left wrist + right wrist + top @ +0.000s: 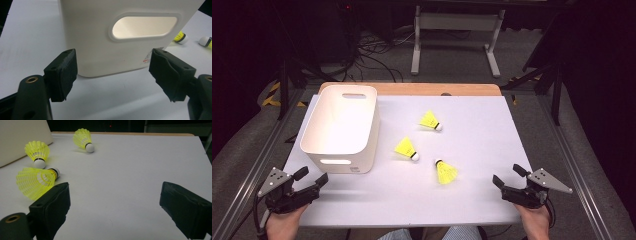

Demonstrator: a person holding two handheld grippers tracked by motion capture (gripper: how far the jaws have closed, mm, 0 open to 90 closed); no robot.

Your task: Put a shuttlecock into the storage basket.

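shuttlecocks, three of them in bright yellow with white cork tips, are lying on the white counter (472,200), all to the right of the white bin (343,127). the farthest shuttlecock (431,120) is resting on its side near the middle of the counter, its cork pointing right. the middle shuttlecock (406,148) is lying just beside the bin's right wall, apart from it, cork toward the near right. the nearest shuttlecock (445,171) is lying with its cork pointing away and its skirt toward the person.

the left tool (310,182) is sitting low at the near left corner of the counter, held in the person's left hand (282,225), its jaws standing wide with nothing between them. in the left gripper view it is facing the bin's near wall and its oval handle cutout (145,27), close to the wall but not touching it.

the right tool (508,180) is resting at the near right edge of the counter, held in the person's right hand (534,220), jaws also spread wide and holding nothing. in the right gripper view the nearest shuttlecock (35,182) is lying just beyond its left jaw, with bare counter between the jaws.
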